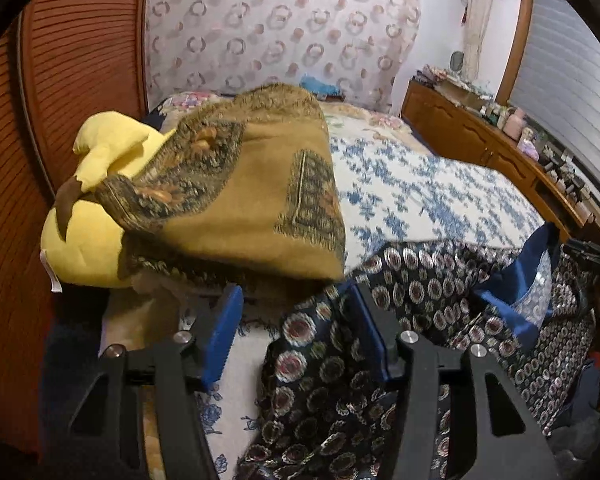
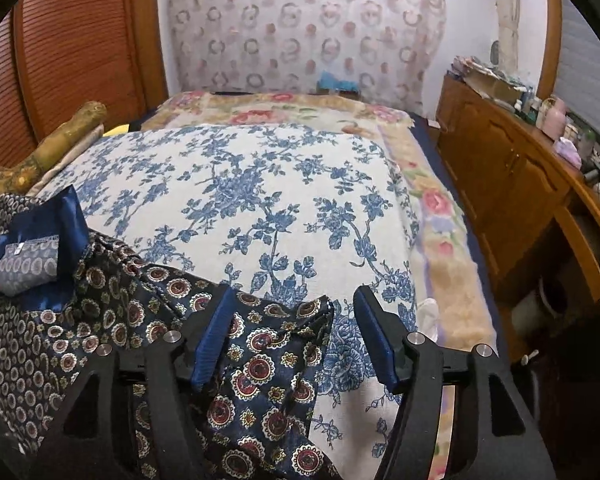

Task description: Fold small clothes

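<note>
A dark navy garment with round medallion print and blue satin lining (image 1: 420,320) lies crumpled at the near edge of the bed. It also shows in the right wrist view (image 2: 120,312), with its satin collar (image 2: 40,248) at the left. My left gripper (image 1: 296,320) is open, jaws wide apart, with the garment's left edge lying between them. My right gripper (image 2: 294,328) is open over the garment's right corner (image 2: 300,320), which lies between the fingers.
The bed has a white cover with blue flowers (image 2: 260,200). A folded mustard blanket (image 1: 252,184) and a yellow plush toy (image 1: 96,184) sit at the left. A wooden cabinet (image 2: 520,200) with bottles stands at the right. A wooden slatted wall (image 1: 60,100) is left.
</note>
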The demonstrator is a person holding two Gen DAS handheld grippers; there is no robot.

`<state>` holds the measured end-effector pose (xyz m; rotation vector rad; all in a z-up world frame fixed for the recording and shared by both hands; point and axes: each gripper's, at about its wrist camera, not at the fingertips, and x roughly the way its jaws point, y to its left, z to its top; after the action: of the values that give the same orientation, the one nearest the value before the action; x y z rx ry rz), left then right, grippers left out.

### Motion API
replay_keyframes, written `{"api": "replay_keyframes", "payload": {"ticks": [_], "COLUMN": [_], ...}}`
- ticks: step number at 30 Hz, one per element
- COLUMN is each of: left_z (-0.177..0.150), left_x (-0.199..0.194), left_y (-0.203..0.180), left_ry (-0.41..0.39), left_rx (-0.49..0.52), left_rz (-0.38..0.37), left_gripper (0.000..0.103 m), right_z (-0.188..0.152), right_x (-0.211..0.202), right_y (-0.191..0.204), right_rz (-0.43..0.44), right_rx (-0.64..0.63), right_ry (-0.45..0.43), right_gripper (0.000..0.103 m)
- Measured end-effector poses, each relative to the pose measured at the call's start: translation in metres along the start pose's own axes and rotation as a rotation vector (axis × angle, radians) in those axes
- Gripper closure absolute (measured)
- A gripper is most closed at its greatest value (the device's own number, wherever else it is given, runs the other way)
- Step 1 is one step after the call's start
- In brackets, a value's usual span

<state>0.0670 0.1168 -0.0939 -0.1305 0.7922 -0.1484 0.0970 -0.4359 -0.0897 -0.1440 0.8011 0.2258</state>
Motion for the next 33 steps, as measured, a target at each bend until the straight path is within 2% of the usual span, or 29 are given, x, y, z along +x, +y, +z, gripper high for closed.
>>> {"api": "replay_keyframes", "payload": {"ticks": [3,10,22,23,25,26,27,28,30,31,33], "left_z": [-0.007,-0.021,-0.025,-0.026,-0.026,-0.025,-0.024,-0.024,-0.023,-0.023,-0.025], "left_x": [0.007,0.02,0.024,0.024,0.024,0.024,0.024,0.024,0.024,0.023,0.019], "left_y": [-0.002,-0.001,0.001,0.0,-0.002,-0.003,-0.004,-0.005,-0.008,-0.009,-0.015], "left_ry": [0.034,0.094,0.099,0.099,0.104,0.109,0.114,0.118,0.123,0.125,0.122], "left_rx": [0.006,0.002,-0.005,0.003,0.008,0.01,0.013,0.017,0.027,0.033,0.049], "left_rz": [0.002,0.002,0.001,-0.002,-0.02,-0.026,-0.033,-0.04,-0.053,-0.067,-0.081], "left_gripper": [0.049,0.049,0.049,0.049,0.057,0.058,0.063,0.066,0.074,0.087,0.098], "right_z": [-0.001,-0.01,-0.011,-0.011,-0.011,-0.011,-0.012,-0.011,-0.01,-0.01,-0.011], "right_x": [0.004,0.014,0.022,0.022,0.022,0.021,0.021,0.019,0.017,0.016,0.013], "right_y": [0.0,0.003,0.0,0.001,0.005,0.008,0.011,0.014,0.02,0.024,0.031], "right_rz": [0.039,0.027,0.045,0.052,0.075,0.086,0.094,0.117,0.171,0.179,0.179], "right_rx": [0.003,-0.016,0.0,-0.005,-0.029,-0.04,-0.056,-0.071,-0.089,-0.107,-0.134], "right_ry": [0.02,0.078,0.112,0.113,0.118,0.122,0.126,0.132,0.145,0.148,0.14], "right_gripper": [0.039,0.039,0.033,0.033,0.034,0.037,0.048,0.068,0.088,0.091,0.096]}}
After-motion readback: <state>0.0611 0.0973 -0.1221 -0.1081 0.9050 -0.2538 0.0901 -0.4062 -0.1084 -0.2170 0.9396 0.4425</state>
